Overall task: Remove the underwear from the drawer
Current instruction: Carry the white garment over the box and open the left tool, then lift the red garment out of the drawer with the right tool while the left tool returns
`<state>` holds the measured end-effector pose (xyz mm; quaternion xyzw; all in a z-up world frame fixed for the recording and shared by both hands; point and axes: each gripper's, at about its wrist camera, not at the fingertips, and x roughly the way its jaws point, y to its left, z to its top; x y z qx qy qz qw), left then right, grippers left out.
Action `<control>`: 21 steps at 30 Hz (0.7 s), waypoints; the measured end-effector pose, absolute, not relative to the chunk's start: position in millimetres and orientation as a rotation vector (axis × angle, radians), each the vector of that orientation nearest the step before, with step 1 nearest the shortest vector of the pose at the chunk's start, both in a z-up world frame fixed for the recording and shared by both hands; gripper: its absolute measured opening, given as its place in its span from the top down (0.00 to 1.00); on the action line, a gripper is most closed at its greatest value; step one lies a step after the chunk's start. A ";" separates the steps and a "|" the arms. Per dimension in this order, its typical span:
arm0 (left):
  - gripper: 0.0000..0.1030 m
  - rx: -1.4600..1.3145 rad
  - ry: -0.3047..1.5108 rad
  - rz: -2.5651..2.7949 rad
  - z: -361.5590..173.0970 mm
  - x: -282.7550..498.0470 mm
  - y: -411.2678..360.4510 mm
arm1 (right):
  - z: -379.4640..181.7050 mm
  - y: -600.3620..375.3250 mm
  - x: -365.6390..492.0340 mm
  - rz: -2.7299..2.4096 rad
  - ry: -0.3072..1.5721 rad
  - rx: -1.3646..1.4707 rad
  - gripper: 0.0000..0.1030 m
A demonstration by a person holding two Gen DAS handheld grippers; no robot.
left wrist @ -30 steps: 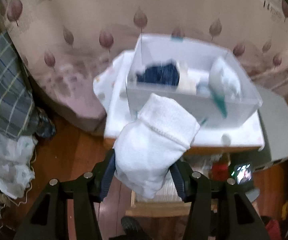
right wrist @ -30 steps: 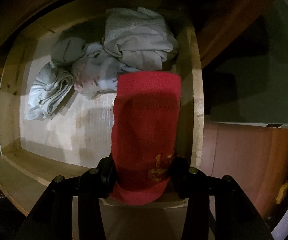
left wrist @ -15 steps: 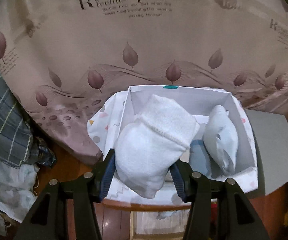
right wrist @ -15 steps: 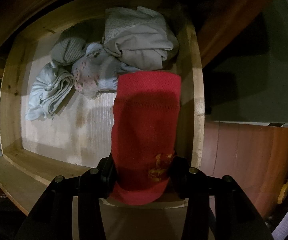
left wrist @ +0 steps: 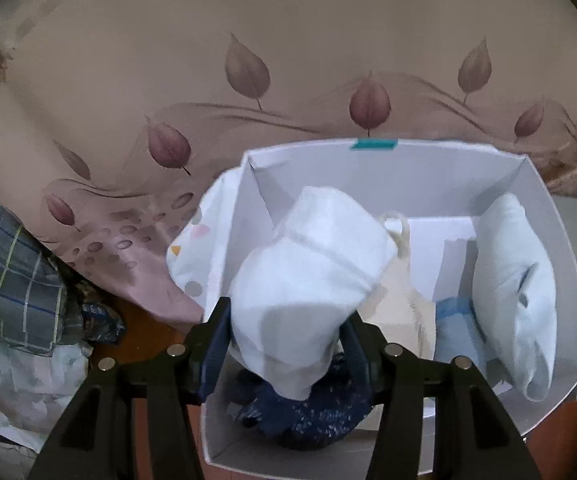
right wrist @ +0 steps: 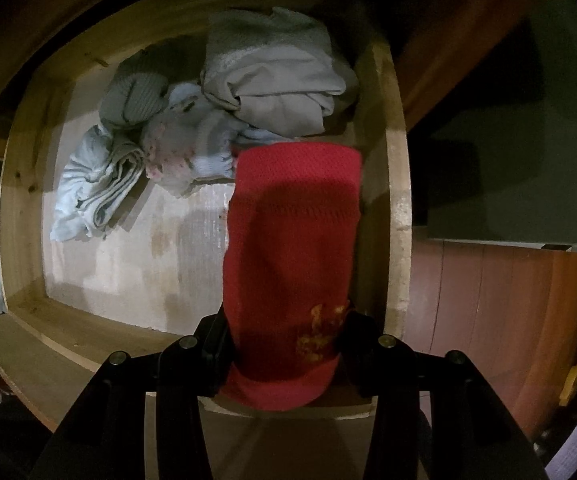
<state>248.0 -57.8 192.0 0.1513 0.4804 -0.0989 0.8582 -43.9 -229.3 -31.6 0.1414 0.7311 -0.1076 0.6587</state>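
My left gripper (left wrist: 284, 344) is shut on a folded white garment (left wrist: 308, 272) and holds it over a white cardboard box (left wrist: 536, 196). The box holds a dark blue patterned piece (left wrist: 308, 416), a cream piece (left wrist: 400, 300), a light blue piece (left wrist: 456, 320) and a pale rolled piece (left wrist: 512, 288). My right gripper (right wrist: 284, 344) is shut on a red garment (right wrist: 292, 248) with a yellow print, above the open wooden drawer (right wrist: 396, 184). Several folded pale garments (right wrist: 272, 84) lie at the drawer's back.
A leaf-patterned pink sheet (left wrist: 248, 60) lies behind the box. Plaid fabric (left wrist: 4, 264) is piled at the left. A grey-green panel (right wrist: 528, 140) and a red-brown floor (right wrist: 488, 300) lie to the right of the drawer.
My left gripper has carried the white garment forward and down until it hangs over the box. My right gripper and the red garment have barely moved.
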 end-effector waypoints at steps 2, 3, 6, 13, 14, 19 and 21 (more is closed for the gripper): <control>0.46 0.333 1.026 -0.201 184.4 248.2 -59.2 | -32.7 -225.8 -43.5 -0.246 1.658 0.312 0.59; 0.46 0.344 1.036 -0.200 180.7 248.4 -60.0 | -33.2 -224.8 -43.1 -0.247 1.660 0.308 0.59; 0.45 0.372 1.042 -0.186 174.0 246.3 -62.0 | -34.4 -222.0 -42.4 -0.245 1.661 0.298 0.59; 0.39 0.398 1.002 -0.228 184.0 233.7 -69.4 | -34.6 -216.0 -40.5 -0.244 1.666 0.286 0.59; 0.38 0.402 0.987 -0.233 187.9 230.9 -69.8 | -35.1 -215.1 -40.7 -0.244 1.666 0.284 0.59; 0.31 0.403 0.945 -0.259 203.9 219.9 -70.9 | -36.3 -214.2 -39.7 -0.243 1.668 0.275 0.59; 0.30 0.401 0.936 -0.266 208.3 217.9 -70.6 | -37.0 -213.3 -39.0 -0.243 1.669 0.273 0.59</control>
